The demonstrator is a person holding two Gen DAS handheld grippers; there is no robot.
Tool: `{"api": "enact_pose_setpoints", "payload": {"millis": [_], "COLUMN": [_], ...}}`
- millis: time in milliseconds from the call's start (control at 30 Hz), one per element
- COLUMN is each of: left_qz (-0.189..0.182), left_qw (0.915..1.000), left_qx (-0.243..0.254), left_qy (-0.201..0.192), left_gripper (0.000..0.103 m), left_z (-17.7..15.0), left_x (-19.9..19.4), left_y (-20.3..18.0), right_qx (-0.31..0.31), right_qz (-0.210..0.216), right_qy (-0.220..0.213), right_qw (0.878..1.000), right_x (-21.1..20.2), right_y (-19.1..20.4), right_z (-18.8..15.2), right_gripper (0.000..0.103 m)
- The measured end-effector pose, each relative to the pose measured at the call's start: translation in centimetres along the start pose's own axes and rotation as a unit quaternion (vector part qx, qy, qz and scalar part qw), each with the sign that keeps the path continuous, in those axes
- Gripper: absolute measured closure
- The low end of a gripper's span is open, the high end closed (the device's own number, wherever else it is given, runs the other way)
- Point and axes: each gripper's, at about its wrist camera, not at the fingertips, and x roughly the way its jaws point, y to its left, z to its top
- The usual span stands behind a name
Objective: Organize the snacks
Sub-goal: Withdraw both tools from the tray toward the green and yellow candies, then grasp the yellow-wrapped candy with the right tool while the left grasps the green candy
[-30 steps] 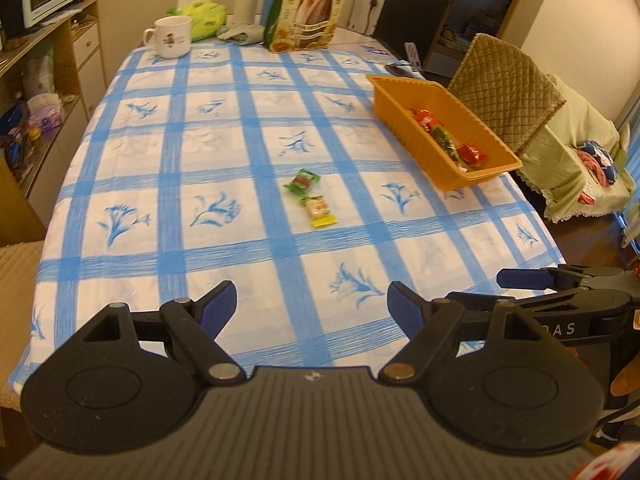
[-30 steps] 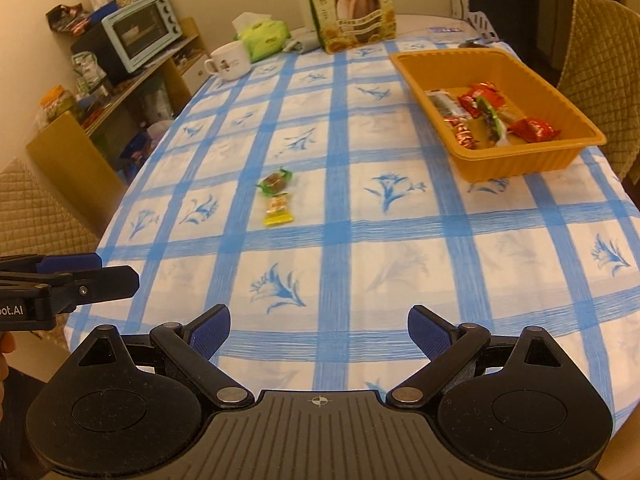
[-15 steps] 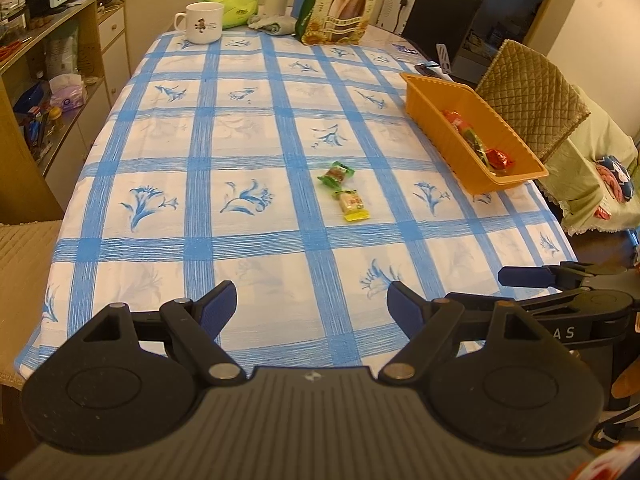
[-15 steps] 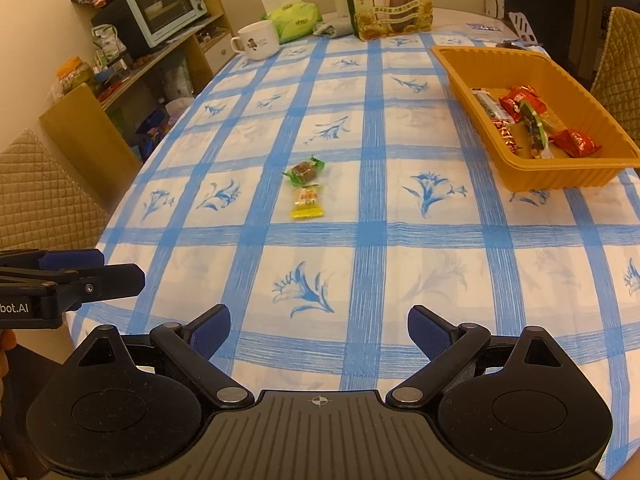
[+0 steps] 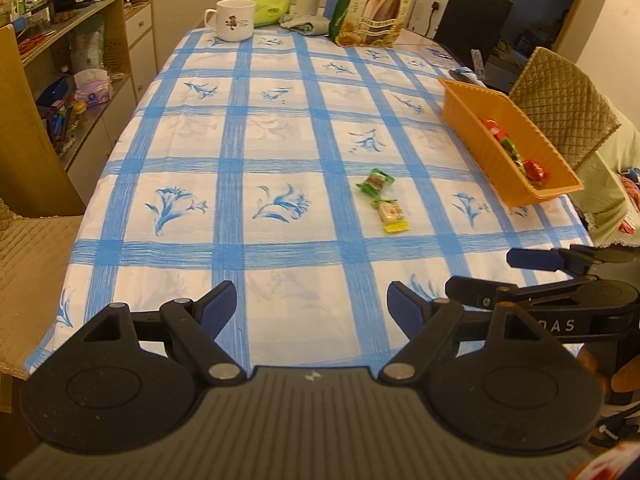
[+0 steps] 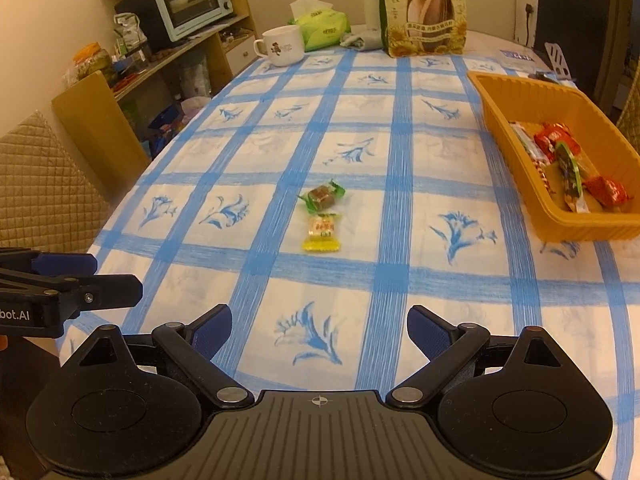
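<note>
Closer now to the green-wrapped candy (image 6: 322,197) and yellow-wrapped candy (image 6: 321,232), lying just apart on the blue-checked tablecloth (image 6: 400,280), well short of the orange plastic tray (image 6: 576,228). Left gripper (image 5: 311,304) and right gripper (image 6: 319,330): jaws apart, empty. Likely risk: clamping both wrappers together, or snagging cloth.

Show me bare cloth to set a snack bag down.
Free: the tablecloth's left half, between mug and near edge; also between the two candies and orange tray. Crowded: far end around the seed bag.
</note>
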Motion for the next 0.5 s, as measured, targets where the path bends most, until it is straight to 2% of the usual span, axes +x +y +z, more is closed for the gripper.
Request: {"api": "enact_pose_setpoints", "payload": {"millis": [100,167,267,500], "left_qz": [0.007,0.011,0.018,0.029], "left_qw": [1.0000,0.9999,0.9998,0.9996], "left_qx": [-0.003,-0.003,-0.003,-0.005], "left_qy": [-0.001,-0.002,-0.002,0.000], "left_gripper": [0.022,0.022,0.022,0.022], "left_z": [0.4,0.6,1.1,2.1], "left_x": [0.7,1.2,2.0,3.7], "left_y": [0.3,0.5,0.8,1.5], "right_qx": [-0.017,-0.025,-0.028,-0.042], "right_qz": [0.000,0.001,0.003,0.000], "right_qy": [-0.014,-0.016,-0.022,-0.016], "right_qw": [1.000,1.000,0.999,0.999], "right_x": [1.0,1.8,3.2,6.5], "right_y": [0.1,0.2,0.1,0.3], "right_z": [0.6,1.1,1.9,3.3], "right_gripper": [0.012,0.023,0.033,0.049]}}
